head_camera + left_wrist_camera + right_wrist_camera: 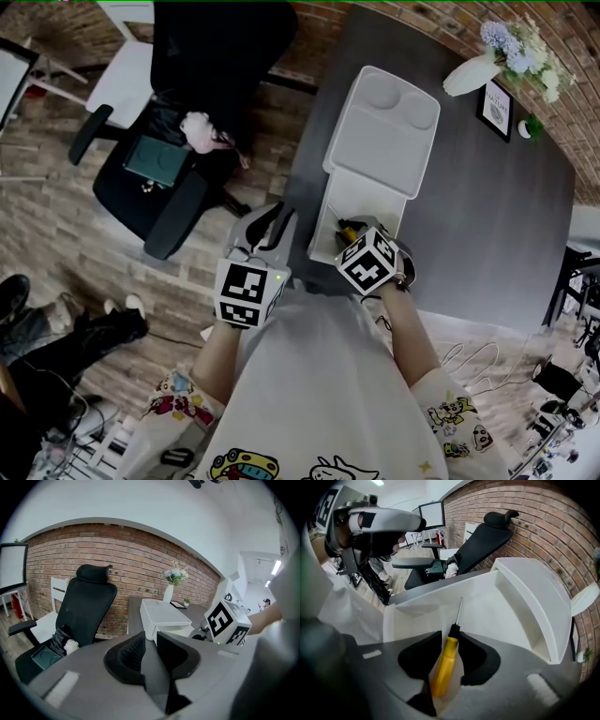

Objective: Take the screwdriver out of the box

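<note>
My right gripper point(451, 637) pinches the yellow-handled, thin-shafted screwdriver point(444, 660) at the lower centre of the right gripper view, inside the open white plastic box point(511, 611). This looks like the grasp step. Next it needs lifting clear of the walls. My left gripper point(149, 644) has its jaws slightly parted and is empty.

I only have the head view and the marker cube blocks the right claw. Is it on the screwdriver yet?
Observer: Yes. In the right gripper view the right claw has its pads against the yellow handle of the screwdriver.
Operator: Where is the shaft pointing?
Observer: Straight away from the claw, over the floor of the open white box. The tip is inside the box walls.
Operator: And the left claw?
Observer: The left gripper view shows the left claw open with nothing between its pads, outside the box and aimed toward it.
</note>
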The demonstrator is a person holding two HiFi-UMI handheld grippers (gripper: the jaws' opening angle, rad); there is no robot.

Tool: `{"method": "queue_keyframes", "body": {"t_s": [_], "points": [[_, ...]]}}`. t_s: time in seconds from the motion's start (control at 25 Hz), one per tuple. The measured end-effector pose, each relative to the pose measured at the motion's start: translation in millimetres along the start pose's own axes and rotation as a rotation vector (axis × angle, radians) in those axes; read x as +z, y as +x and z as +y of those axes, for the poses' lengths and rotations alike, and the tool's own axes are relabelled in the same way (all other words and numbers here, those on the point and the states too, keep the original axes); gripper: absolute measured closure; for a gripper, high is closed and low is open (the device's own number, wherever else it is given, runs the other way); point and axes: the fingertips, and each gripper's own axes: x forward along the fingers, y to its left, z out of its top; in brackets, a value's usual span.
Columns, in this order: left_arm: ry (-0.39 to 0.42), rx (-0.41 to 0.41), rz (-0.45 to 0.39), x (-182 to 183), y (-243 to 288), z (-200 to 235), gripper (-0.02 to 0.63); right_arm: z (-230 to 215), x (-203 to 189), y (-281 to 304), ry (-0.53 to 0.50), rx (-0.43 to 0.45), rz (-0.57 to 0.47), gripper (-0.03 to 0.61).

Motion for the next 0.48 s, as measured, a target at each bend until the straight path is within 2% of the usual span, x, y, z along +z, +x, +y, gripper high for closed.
{"method": "queue_keyframes", "body": {"t_s": [0.08,0.48], "points": [[0.0,0.003,0.0,-1.2,-1.7,0.1,0.531,-1.8,-0.2,0.0,0.002,-0.013,0.0,0.485],[-0.001,0.017,0.004,-3.1,-6.4,1.2,0.534,-6.5,-1.6,-0.9,0.037,-0.039,-0.002,0.495]]}}
